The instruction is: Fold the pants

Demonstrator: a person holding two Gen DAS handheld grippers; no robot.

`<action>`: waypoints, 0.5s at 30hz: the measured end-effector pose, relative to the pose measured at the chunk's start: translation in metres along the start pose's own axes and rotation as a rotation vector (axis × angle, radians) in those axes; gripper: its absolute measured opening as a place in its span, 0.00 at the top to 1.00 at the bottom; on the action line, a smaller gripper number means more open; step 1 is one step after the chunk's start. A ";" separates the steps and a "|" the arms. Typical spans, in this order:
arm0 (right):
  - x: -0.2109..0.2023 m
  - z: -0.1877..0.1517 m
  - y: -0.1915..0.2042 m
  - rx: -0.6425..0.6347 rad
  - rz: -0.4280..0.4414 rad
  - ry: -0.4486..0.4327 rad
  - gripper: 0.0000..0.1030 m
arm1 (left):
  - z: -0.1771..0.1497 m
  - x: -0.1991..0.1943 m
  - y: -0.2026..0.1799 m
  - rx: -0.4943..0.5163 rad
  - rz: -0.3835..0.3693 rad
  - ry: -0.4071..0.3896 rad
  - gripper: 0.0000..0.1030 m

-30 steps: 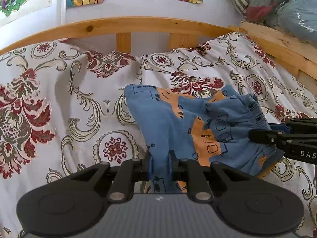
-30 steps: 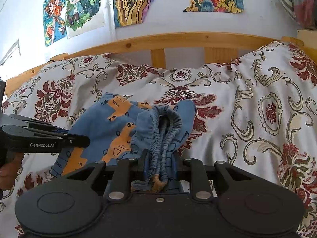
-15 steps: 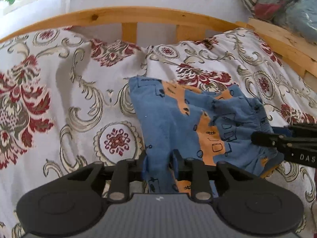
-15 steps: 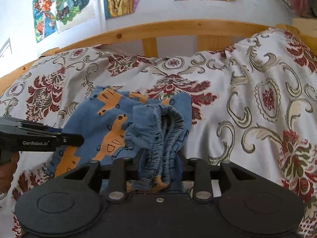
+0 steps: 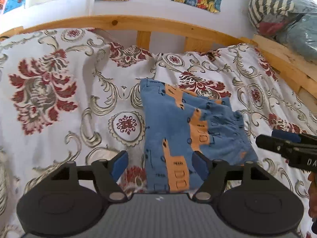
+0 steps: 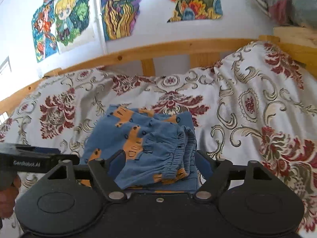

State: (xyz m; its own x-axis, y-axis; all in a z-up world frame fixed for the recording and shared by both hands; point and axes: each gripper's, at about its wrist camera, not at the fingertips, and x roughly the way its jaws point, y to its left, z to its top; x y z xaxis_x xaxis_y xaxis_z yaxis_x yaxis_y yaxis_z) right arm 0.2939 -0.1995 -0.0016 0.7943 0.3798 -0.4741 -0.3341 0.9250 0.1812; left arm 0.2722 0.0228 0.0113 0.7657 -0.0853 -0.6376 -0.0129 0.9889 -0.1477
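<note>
Where one folded pants (image 5: 184, 136) on bedspread (image 5: 59, 103), two tongs just unclamped.

The near end of the pants (image 5: 170, 138) slips out of sight under the left claw's (image 5: 158, 163) own body, so where that hem stops can't be told. From the right wrist, the right claw (image 6: 158, 163) covers the pants' (image 6: 142, 138) near edge too, and its left finger hides part of the waistband. Off to the left claw's right, the other claw (image 5: 287, 148) is cut by the picture edge, its lettering chopped off. The hand (image 6: 8, 196) left of the right claw shows only a sliver. Above, the posters (image 6: 120, 8) run off the top.
</note>
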 end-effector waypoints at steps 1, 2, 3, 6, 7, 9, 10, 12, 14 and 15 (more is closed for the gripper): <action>-0.007 0.000 0.002 0.002 -0.004 -0.008 0.18 | -0.002 -0.007 -0.001 -0.001 0.003 -0.007 0.19; -0.013 -0.001 0.003 0.004 -0.006 -0.016 0.16 | -0.005 -0.015 -0.002 -0.004 0.003 -0.017 0.16; -0.021 -0.002 0.005 0.007 -0.006 -0.026 0.14 | -0.007 -0.022 -0.003 -0.007 0.003 -0.024 0.15; -0.043 -0.007 0.009 0.023 -0.010 -0.050 0.07 | -0.014 -0.044 -0.006 -0.023 -0.001 -0.042 0.08; -0.049 -0.010 0.011 0.026 -0.012 -0.055 0.05 | -0.017 -0.051 -0.007 -0.027 0.003 -0.048 0.05; -0.064 -0.015 0.015 0.023 -0.015 -0.067 0.03 | -0.024 -0.064 -0.009 -0.032 0.015 -0.064 0.00; -0.072 -0.018 0.018 0.020 -0.018 -0.074 0.02 | -0.027 -0.070 -0.009 -0.034 0.016 -0.071 0.01; -0.087 -0.026 0.023 0.020 -0.027 -0.087 0.01 | -0.035 -0.081 -0.012 -0.030 0.024 -0.074 0.01; -0.101 -0.032 0.027 0.024 -0.031 -0.092 0.01 | -0.044 -0.092 -0.014 -0.027 0.037 -0.078 0.01; -0.107 -0.036 0.028 0.027 -0.036 -0.096 0.01 | -0.050 -0.097 -0.014 -0.028 0.043 -0.079 0.01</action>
State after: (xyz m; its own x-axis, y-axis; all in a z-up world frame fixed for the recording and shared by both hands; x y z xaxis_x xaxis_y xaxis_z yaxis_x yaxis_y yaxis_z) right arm 0.1808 -0.2145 0.0233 0.8510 0.3449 -0.3961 -0.2917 0.9375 0.1898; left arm 0.1662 0.0111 0.0374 0.8126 -0.0322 -0.5819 -0.0635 0.9876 -0.1434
